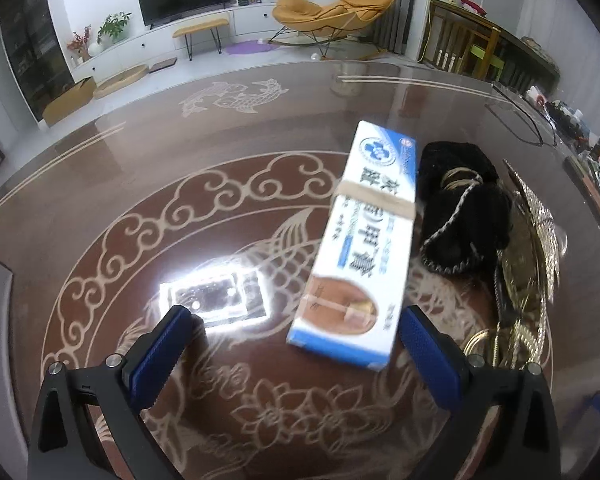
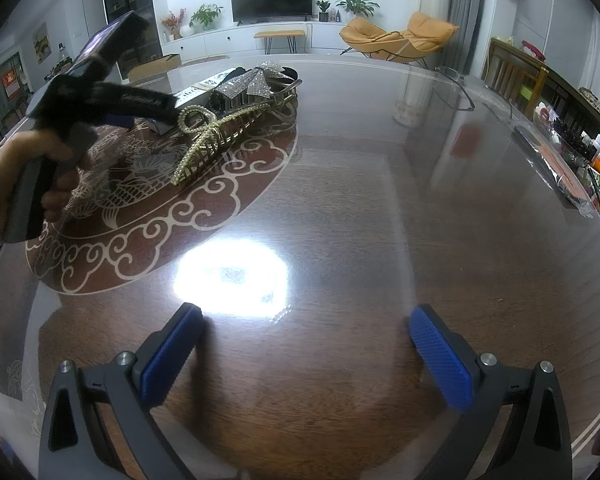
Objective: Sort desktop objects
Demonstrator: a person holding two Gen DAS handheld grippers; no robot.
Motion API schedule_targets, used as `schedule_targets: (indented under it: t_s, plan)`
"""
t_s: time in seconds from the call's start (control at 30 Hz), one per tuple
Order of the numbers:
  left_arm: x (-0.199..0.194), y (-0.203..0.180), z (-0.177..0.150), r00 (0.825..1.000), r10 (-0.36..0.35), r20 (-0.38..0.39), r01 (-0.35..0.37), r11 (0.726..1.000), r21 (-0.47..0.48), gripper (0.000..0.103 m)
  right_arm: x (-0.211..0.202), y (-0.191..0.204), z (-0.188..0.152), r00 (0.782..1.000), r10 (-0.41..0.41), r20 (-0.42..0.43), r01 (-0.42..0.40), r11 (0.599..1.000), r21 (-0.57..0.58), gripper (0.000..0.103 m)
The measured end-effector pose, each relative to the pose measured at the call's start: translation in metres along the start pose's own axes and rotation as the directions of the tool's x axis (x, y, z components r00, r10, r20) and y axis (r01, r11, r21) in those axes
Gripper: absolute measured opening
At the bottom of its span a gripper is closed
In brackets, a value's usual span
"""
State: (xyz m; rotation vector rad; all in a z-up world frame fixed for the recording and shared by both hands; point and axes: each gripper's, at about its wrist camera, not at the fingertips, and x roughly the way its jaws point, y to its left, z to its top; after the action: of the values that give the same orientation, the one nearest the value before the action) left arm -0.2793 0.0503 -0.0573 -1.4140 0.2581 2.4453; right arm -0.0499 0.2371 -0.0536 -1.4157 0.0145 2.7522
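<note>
The left tool (image 1: pixel 292 344) is spread wide and empty before the blue-and-white box (image 1: pixel 364 240), lying right of centre beside a black pouch (image 1: pixel 460 208) and gold hair clips (image 1: pixel 532 248). An approach is judged underway; closure across the box is needed. The right tool (image 2: pixel 304 344), equally open, is held over the glossy patterned worktop (image 2: pixel 380 200) in a living room.

Blue-and-white box (image 1: pixel 364 240) on the patterned table (image 1: pixel 180 152), just ahead of wide-apart left gripper (image 1: pixel 296 340) jaws
</note>
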Motion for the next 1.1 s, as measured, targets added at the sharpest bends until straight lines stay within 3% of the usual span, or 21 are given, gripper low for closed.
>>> schedule_targets:
  t_s: [0.3,0.57,0.63,0.7,0.77,0.93,1.1]
  plan:
    - [0.006,-0.014,0.011,1.000,-0.021,-0.005,0.021,0.999,0.043,0.103,0.000,0.000,0.000,1.000,0.000,0.000,0.000,1.000,0.000,0.103]
    - [0.014,-0.022,0.028,1.000,-0.013,-0.003,0.014,1.000,0.025,0.103,0.000,0.000,0.000,1.000,0.000,0.000,0.000,1.000,0.000,0.103]
    - [0.011,-0.022,0.029,1.000,-0.013,0.017,0.012,1.000,0.010,0.092,0.000,0.000,0.000,1.000,0.000,0.000,0.000,1.000,0.000,0.103]
    - [0.006,-0.023,0.029,0.999,0.004,0.047,-0.004,1.000,-0.013,0.058,0.000,0.000,0.000,1.000,0.000,0.000,0.000,1.000,0.000,0.103]
    - [0.004,-0.023,0.030,0.998,0.012,0.054,-0.012,1.000,-0.010,0.042,0.000,0.000,0.000,1.000,0.000,0.000,0.000,1.000,0.000,0.103]
    - [-0.004,-0.016,0.017,0.998,0.044,0.049,-0.041,0.997,-0.064,0.041,0.000,0.000,0.000,1.000,0.000,0.000,0.000,1.000,0.000,0.103]
    - [-0.024,-0.002,-0.023,0.996,0.082,0.046,-0.075,0.988,-0.133,0.041,0.000,0.000,0.000,1.000,0.000,0.000,0.000,1.000,0.000,0.103]
